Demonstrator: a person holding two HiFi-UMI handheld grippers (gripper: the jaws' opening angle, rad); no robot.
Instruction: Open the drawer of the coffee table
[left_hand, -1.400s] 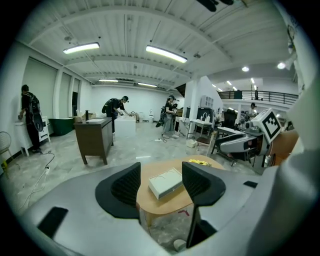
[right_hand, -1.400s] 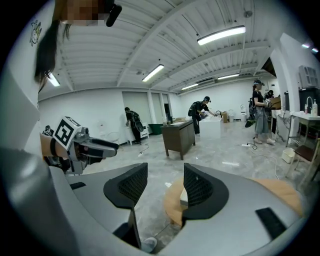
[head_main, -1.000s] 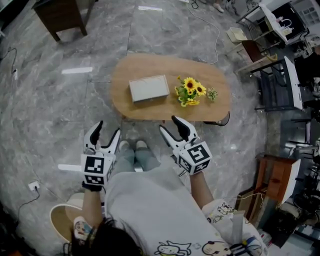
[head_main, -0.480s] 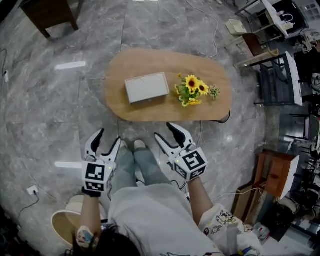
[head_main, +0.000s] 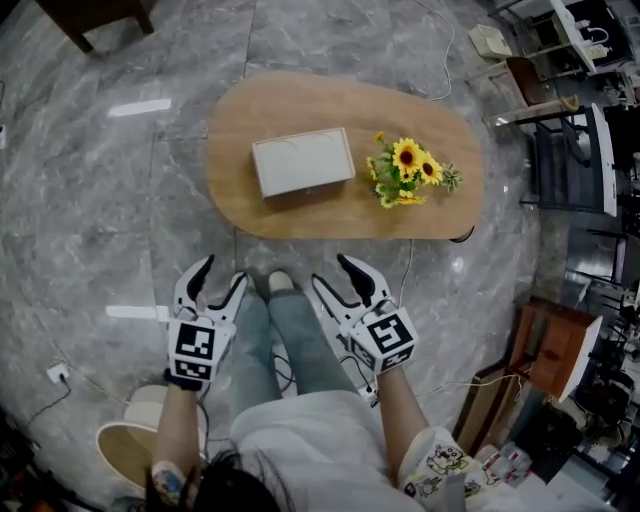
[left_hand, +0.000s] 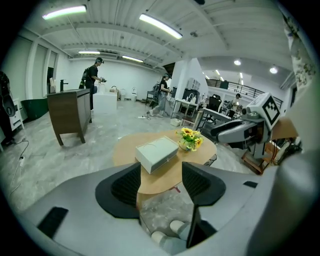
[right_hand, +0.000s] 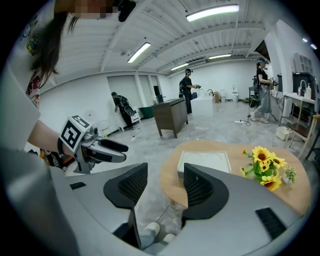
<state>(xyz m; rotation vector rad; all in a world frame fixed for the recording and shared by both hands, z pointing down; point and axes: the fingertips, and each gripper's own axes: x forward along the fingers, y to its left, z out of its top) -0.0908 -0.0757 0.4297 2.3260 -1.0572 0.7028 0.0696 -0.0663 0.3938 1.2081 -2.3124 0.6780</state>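
The left gripper (left_hand: 161, 170) hangs with its jaws apart and nothing between them. Past them stands the oval wooden coffee table (left_hand: 127, 150), bearing a pale flat box (left_hand: 157, 154) and, just beside it, a bunch of sunflowers (left_hand: 190, 138). The right gripper (left_hand: 220, 131) hovers off to the right. A dark cabinet (left_hand: 67, 115) stands well apart on the grey floor (left_hand: 105, 125), with people at the far wall.

One coffee table (head_main: 235, 150), one white box (head_main: 303, 162), one sunflower bunch (head_main: 410, 170), two tools (head_main: 222, 272) (head_main: 332, 270), perhaps three distant people (right_hand: 187, 85)
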